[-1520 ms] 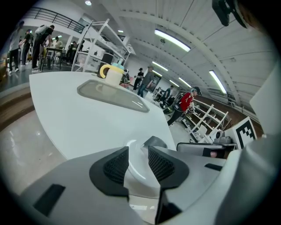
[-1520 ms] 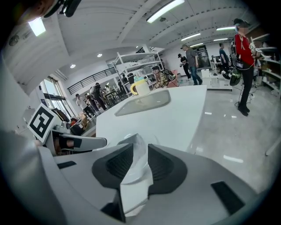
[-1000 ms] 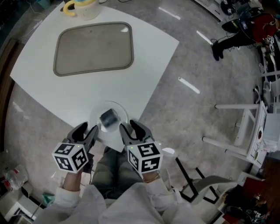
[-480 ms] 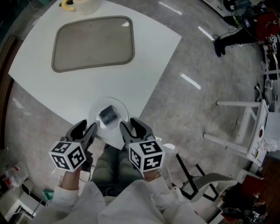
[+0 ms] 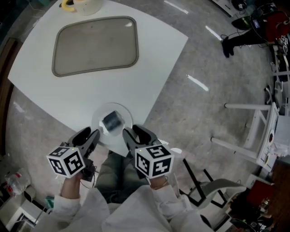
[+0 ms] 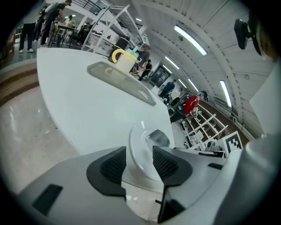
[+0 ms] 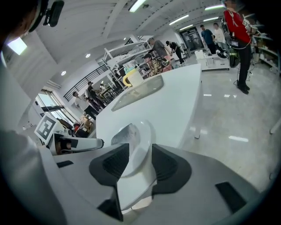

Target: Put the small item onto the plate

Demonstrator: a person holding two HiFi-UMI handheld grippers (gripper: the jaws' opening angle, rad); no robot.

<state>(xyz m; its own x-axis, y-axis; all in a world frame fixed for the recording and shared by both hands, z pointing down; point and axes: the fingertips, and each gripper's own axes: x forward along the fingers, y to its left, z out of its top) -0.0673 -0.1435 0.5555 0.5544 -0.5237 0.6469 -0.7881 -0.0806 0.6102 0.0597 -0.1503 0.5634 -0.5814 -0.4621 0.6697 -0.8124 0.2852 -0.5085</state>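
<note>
A white plate lies at the near corner of the white table. On it rests the small item, a grey, shiny lump. My left gripper sits at the plate's near-left rim and my right gripper at its near-right rim, both open and holding nothing. In the left gripper view the plate and item show through the gap of that gripper. The right gripper view shows the plate and item beyond its gripper.
A grey-brown tray lies on the table's far left with a cream mug with a yellow handle behind it. White frames stand on the floor to the right. My legs are under the table corner.
Both grippers have drawn back a little toward me, away from the plate. The plate and the item stay where they were on the table.
</note>
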